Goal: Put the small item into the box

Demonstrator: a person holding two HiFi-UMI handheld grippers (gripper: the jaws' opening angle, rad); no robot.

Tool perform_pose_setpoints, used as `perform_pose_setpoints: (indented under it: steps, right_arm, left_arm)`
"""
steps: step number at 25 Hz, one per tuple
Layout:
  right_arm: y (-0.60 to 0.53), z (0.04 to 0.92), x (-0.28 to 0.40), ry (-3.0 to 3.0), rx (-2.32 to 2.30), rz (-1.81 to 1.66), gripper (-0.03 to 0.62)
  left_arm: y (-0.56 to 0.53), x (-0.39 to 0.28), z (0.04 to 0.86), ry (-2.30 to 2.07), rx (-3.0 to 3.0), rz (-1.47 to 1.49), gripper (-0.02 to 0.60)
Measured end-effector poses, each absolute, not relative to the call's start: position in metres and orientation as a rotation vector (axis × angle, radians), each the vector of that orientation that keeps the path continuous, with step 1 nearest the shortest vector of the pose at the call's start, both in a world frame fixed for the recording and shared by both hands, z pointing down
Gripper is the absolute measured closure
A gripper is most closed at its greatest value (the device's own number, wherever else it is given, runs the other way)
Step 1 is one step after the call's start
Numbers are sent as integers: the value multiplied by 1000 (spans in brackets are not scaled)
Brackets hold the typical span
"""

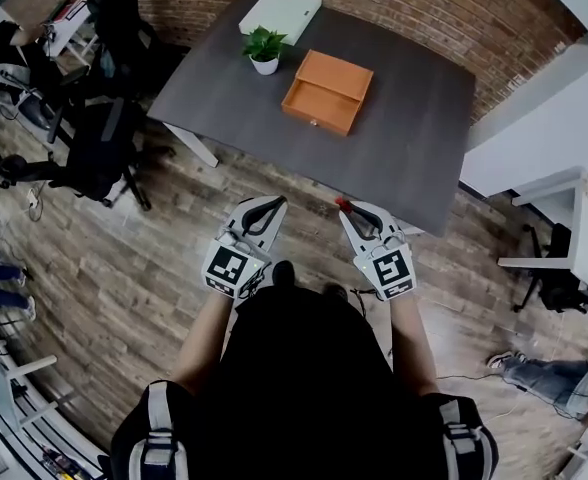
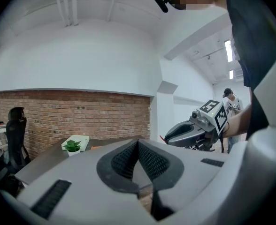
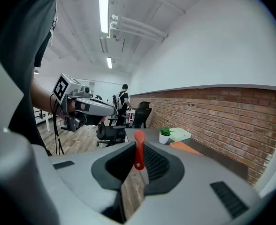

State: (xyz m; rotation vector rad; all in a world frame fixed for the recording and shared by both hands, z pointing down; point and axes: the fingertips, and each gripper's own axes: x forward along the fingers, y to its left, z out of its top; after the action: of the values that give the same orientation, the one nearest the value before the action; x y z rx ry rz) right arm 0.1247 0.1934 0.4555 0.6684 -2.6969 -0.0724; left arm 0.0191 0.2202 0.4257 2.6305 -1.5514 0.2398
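While the small red item (image 3: 139, 155) shows only as a speck at the tip of the right gripper (image 1: 348, 211) in the head view, the right gripper view gives it as a slim piece with a rounded top, standing upright and pinched between the jaws. Its lower end is buried between the ribbed pads and cannot be made out. The left gripper (image 2: 138, 143) has its jaws pressed together with nothing between them.

Both grippers hang over the wooden floor (image 1: 164, 258), short of the near edge of the dark grey table (image 1: 414, 143); the right one's tip lies just beside that edge. The person's torso (image 1: 304, 388) hides the floor straight below.

On the table the orange box (image 1: 326, 91) lies open side up near the middle, well apart from the red item. A potted plant (image 1: 264, 48) stands just beside the box's far left corner, and a flat white box (image 1: 282, 12) lies at the table's far edge, against the brick wall (image 1: 394, 3).

Bare table runs from the orange box to the near edge and on to the right corner. Black office chairs (image 1: 104, 143) crowd the floor off the table's left edge, and a white partition (image 1: 544, 128) closes in beyond the right edge.
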Motion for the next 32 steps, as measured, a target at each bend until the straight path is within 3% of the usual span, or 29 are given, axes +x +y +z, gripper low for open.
perform_pose_setpoints:
  steps: [19, 32]
  right_arm:
    - [210, 478, 76, -2590, 770, -73, 528]
    - [181, 485, 71, -2591, 734, -57, 528]
  left_arm:
    - [227, -42, 435, -1418, 2705, 234, 558]
    - [210, -47, 443, -1419, 2675, 268, 558]
